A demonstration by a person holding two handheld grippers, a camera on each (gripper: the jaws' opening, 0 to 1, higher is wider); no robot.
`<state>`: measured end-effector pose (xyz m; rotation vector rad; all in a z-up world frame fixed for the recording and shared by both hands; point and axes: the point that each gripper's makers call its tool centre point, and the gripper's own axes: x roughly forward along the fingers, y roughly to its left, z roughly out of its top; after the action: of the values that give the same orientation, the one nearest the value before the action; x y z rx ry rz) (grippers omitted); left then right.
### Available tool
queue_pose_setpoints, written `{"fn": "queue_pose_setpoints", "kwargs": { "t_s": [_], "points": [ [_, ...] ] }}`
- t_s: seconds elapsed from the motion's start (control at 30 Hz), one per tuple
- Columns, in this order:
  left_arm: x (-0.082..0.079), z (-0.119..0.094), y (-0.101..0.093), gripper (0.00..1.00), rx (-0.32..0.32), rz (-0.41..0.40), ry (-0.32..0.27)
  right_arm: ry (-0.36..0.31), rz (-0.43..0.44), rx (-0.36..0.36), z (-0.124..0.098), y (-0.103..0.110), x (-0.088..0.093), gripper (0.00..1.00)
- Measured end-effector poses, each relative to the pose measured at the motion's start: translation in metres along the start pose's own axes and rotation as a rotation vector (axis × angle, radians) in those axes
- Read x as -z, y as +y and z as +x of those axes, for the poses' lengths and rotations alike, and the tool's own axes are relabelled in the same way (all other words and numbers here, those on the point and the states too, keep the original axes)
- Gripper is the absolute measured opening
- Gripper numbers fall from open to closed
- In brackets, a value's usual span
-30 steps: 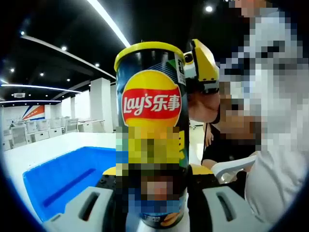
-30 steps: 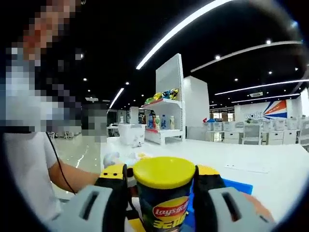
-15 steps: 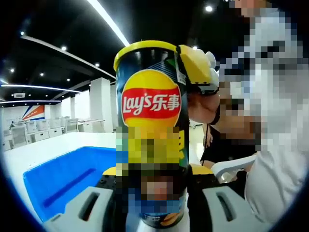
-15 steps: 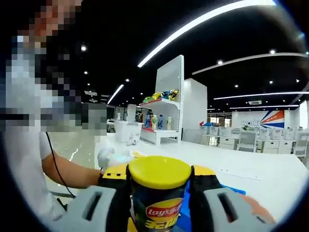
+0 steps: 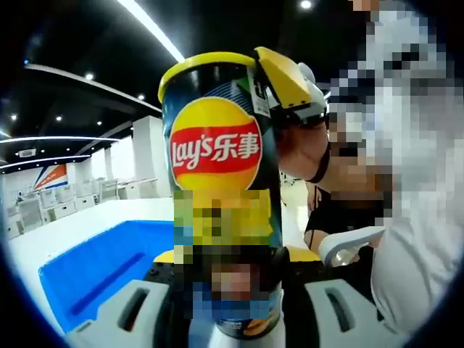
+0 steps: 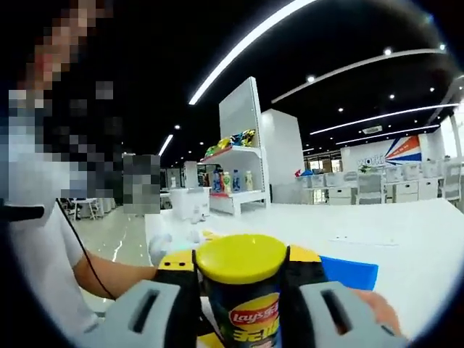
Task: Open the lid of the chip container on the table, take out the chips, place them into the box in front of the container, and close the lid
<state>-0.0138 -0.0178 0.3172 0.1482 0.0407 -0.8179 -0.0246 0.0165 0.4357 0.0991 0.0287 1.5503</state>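
While the left claw [image 5: 226,290] is clamped on the tall dark cardboard chip container [image 5: 217,181], the right claw [image 6: 241,272] grips its yellow plastic lid [image 6: 241,257].

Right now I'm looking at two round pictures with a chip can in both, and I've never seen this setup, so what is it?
No robot here: a person holds a two-fingered gripper in each hand, and a fisheye camera rides on each.

In the left gripper view, the left gripper clamps the body of the upright chip can. A blue box lies on the white table behind it.

In the right gripper view, the right gripper squeezes the can's yellow lid from both sides. The lid is not yet off.

That right gripper also appears in the left gripper view, at the can's top.
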Motion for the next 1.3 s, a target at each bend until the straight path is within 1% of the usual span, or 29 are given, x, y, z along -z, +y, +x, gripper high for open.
{"fn": "queue_pose_setpoints", "kwargs": {
  "t_s": [0.2, 0.4, 0.57, 0.8, 0.83, 1.03, 1.1, 1.13, 1.17, 1.2, 1.3],
  "points": [
    [0.001, 0.0, 0.0, 0.49, -0.001, 0.002, 0.001, 0.0, 0.015, -0.001, 0.0, 0.0, 0.0, 0.34],
    [0.001, 0.0, 0.0, 0.49, 0.0, 0.004, 0.0, 0.005, 0.048, 0.007, 0.0, -0.001, 0.0, 0.35],
    [0.001, -0.001, -0.001, 0.49, 0.003, 0.005, 0.001, -0.007, -0.004, -0.005, 0.0, 0.004, -0.001, 0.38],
    [0.001, -0.001, 0.0, 0.49, 0.0, -0.004, -0.005, -0.027, -0.032, -0.032, 0.0, 0.003, -0.001, 0.4],
    [0.001, -0.001, 0.0, 0.49, 0.003, -0.004, -0.005, -0.033, -0.046, -0.039, 0.0, 0.004, -0.001, 0.4],
    [0.001, 0.0, -0.001, 0.49, 0.007, -0.001, -0.002, -0.035, -0.069, -0.063, -0.001, 0.005, -0.002, 0.41],
    [0.001, 0.0, -0.001, 0.49, 0.007, -0.002, -0.004, -0.038, -0.101, -0.076, 0.0, 0.006, -0.001, 0.42],
    [0.001, 0.0, -0.001, 0.49, 0.006, -0.003, -0.004, -0.036, -0.147, -0.079, 0.0, 0.007, 0.0, 0.42],
    [0.001, -0.001, -0.001, 0.49, 0.007, -0.003, -0.005, -0.036, -0.163, -0.079, 0.0, 0.008, 0.001, 0.42],
    [0.001, -0.001, -0.001, 0.49, 0.007, -0.003, -0.005, -0.035, -0.169, -0.079, 0.001, 0.009, 0.002, 0.43],
    [0.001, 0.0, -0.001, 0.49, 0.008, -0.001, -0.004, -0.032, -0.177, -0.096, 0.002, 0.012, 0.002, 0.48]
  ]
}}
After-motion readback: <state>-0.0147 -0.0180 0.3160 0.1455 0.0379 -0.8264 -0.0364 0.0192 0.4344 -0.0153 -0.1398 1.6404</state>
